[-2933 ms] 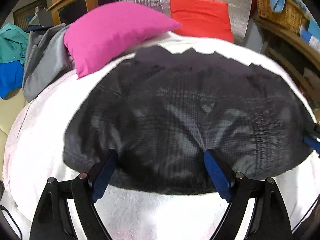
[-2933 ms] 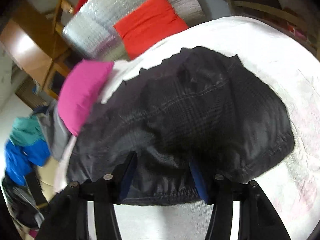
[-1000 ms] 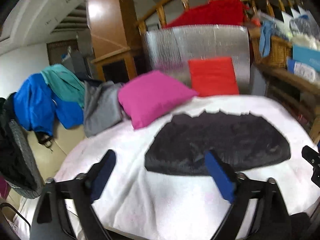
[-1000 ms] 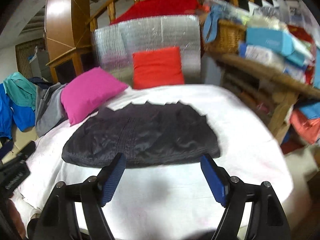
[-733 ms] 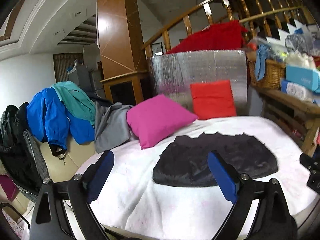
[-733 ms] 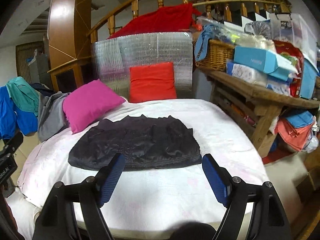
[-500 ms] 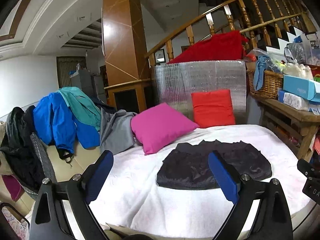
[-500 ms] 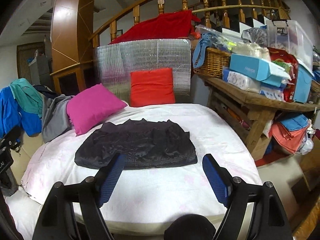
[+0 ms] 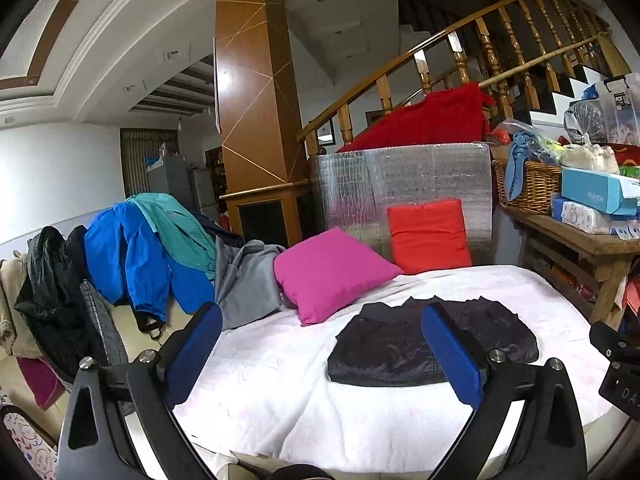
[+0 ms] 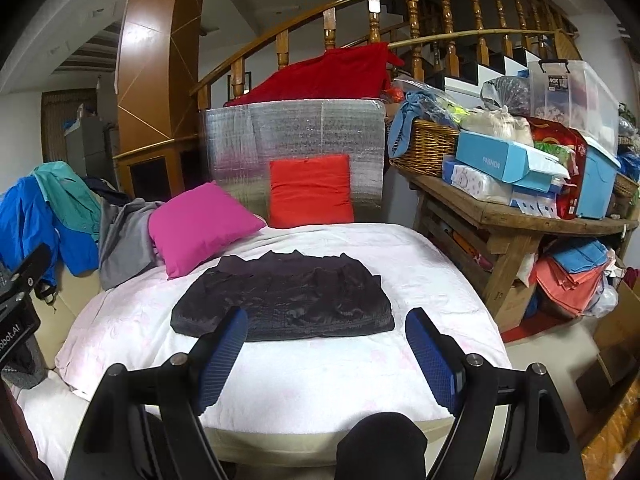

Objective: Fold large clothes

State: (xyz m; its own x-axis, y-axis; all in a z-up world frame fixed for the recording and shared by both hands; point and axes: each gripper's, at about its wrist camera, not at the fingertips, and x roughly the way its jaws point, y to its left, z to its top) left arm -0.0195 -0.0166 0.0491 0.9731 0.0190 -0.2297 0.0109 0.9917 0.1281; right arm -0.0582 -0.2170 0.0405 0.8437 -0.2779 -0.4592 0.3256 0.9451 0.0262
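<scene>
A black garment (image 9: 384, 348) lies folded in a flat rectangle on the white bed cover (image 9: 300, 404), well ahead of both grippers. My left gripper (image 9: 320, 316) hangs in the air short of the bed's near edge, its jaws opening, with nothing between the blue pads (image 9: 192, 352). My right gripper (image 10: 327, 316) is open and empty too, held above the near edge. In the right wrist view the garment (image 10: 288, 300) sits mid-bed (image 10: 320, 368), apart from both fingers.
A pink pillow (image 10: 200, 224) and a red pillow (image 10: 310, 190) lean at the bed's far side before a silver foil mat (image 10: 292, 132). Jackets (image 9: 136, 248) pile up at the left. A loaded wooden table (image 10: 520, 216) stands at the right.
Both grippers have drawn back and up from the garment, which now looks smaller and farther off. The garment has stayed flat on the bed. The left jaws stand slightly wider.
</scene>
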